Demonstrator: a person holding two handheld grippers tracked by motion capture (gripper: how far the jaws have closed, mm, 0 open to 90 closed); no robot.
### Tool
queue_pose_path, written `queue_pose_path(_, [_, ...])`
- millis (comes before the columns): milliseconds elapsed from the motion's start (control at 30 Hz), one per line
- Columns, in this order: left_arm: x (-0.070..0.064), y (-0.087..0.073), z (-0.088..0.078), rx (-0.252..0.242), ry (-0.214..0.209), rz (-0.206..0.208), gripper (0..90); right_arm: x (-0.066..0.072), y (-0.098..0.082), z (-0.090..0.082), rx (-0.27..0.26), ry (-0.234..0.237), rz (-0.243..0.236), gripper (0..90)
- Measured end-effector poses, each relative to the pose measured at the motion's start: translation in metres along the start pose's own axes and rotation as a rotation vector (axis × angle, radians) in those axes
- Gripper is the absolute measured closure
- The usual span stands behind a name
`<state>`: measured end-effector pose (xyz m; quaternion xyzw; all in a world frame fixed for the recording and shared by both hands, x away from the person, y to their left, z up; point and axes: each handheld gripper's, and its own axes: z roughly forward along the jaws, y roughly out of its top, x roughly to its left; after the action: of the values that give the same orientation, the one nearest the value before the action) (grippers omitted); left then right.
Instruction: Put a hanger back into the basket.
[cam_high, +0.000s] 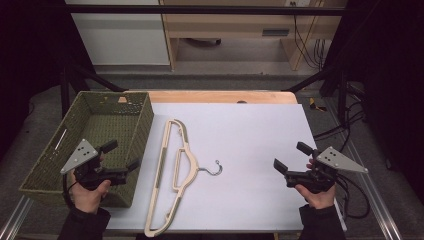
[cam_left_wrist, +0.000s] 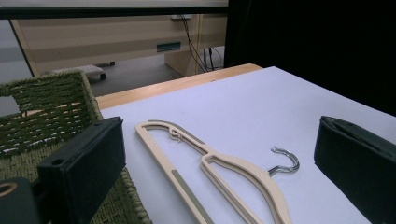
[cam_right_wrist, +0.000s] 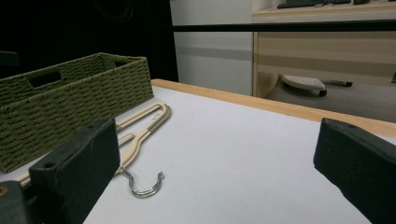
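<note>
Left tongs (cam_high: 121, 155): held in the person's left hand (cam_high: 89, 192) at the near left of the bench, over the near right corner of the basket; jaws spread wide, nothing between them. In the left gripper view they frame the hanger from either side, apart from it.
Right tongs (cam_high: 292, 156): held in the person's right hand (cam_high: 316, 194) at the near right of the bench, above the white sheet; jaws spread wide, empty, pointing toward the hanger's hook, well apart from it.
Hanger (cam_high: 170, 175): cream plastic, lying flat on the white sheet, left of centre, long bar running from near edge toward far side, just beside the basket's right wall. Whether it touches the basket, cannot tell.
Hook (cam_high: 215, 168): bright metal, on the hanger's right side, opening toward the right tongs; flat on the sheet.
Basket (cam_high: 141, 122): green woven, rectangular, open top, at the left of the bench; handle slot in the far wall. A pale thin item lies inside along the left wall, too small to identify.
Bench (cam_high: 250, 145): white sheet over a wooden top; bare wood strip visible along the far edge.
Background: pale wooden furniture and dangling cables beyond the bench; dark surroundings left and right.
</note>
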<state>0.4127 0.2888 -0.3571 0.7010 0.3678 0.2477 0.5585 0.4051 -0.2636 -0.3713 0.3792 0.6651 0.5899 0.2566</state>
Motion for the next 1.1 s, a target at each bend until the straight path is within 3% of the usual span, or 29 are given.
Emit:
queue_pose_path(267, [-0.005, 0.001, 0.002, 0.009, 0.004, 0.010, 2.5, 0.000, -0.001, 0.001, 0.016, 0.008, 0.008, 1.4])
queue_pose_path(600, [-0.029, -0.001, 0.024, 0.078, -0.055, 0.029, 4.3, 0.006, -0.002, 0.006, 0.039, 0.021, -0.009, 1.4])
queue_pose_path(733, [-0.041, -0.004, 0.037, 0.132, -0.083, 0.047, 6.2, 0.006, -0.002, 0.006, 0.042, 0.019, -0.008, 1.8])
queue_pose_path(833, [-0.050, -0.009, 0.048, 0.176, -0.080, 0.062, 11.3, 0.006, -0.001, 0.005, 0.043, 0.019, -0.004, 2.1])
queue_pose_path(1100, [-0.066, -0.027, 0.077, 0.322, -0.126, 0.074, 18.1, 0.007, -0.002, 0.006, 0.056, 0.027, -0.013, 2.7])
